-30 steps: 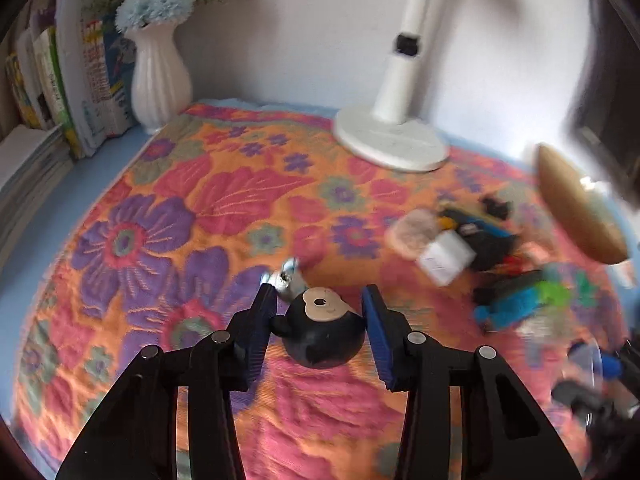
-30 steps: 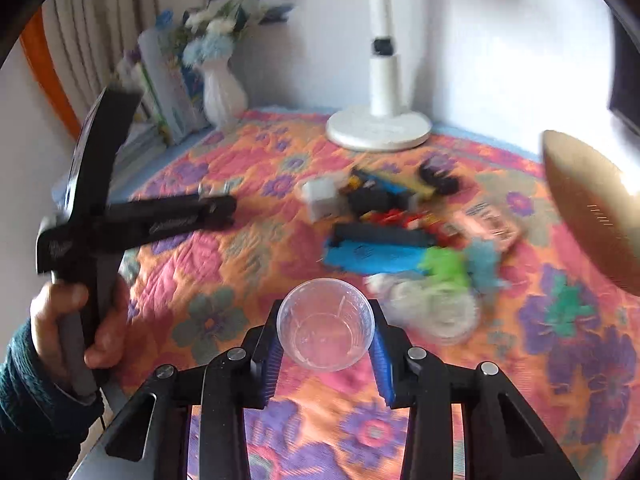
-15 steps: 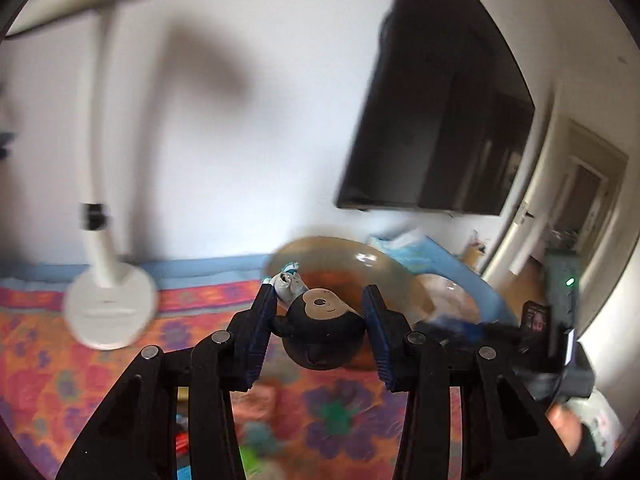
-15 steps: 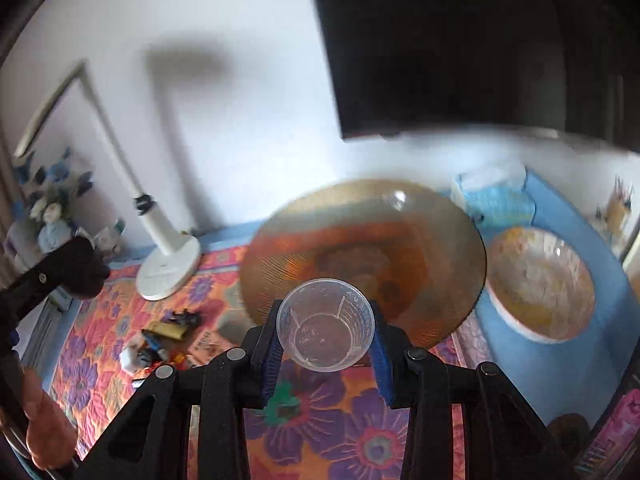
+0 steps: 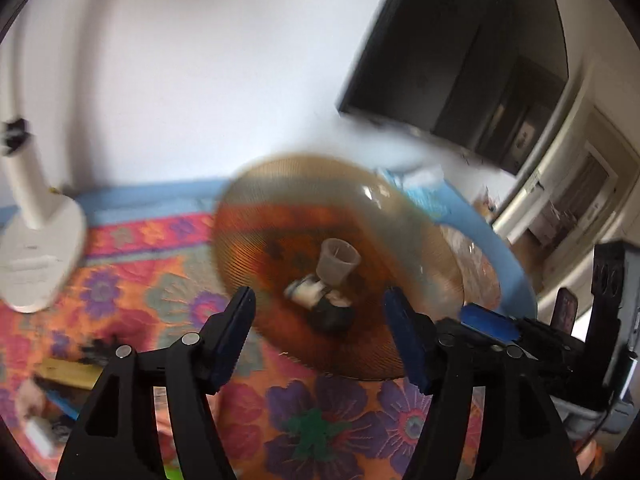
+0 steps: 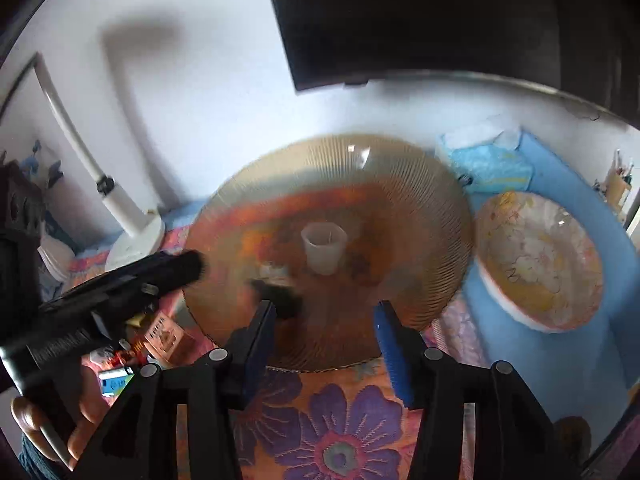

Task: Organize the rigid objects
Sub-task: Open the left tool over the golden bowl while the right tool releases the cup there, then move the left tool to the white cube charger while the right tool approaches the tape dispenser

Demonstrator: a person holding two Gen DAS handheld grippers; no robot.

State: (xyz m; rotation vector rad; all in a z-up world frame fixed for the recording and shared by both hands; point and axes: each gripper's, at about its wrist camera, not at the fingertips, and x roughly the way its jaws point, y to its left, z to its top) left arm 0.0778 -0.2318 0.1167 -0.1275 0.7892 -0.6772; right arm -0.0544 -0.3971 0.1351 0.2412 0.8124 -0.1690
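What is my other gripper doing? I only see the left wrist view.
Observer: The right gripper is open and empty, just in front of the plate.
Operator: Is anything in the bowl behind the plate?
Observer: No. The bowl shows only its flower pattern and sits to the right of the plate.

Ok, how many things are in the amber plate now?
2. A clear cup stands near the middle of the amber plate, and a black toy lies beside it, toward the left gripper. Blur could hide something small.
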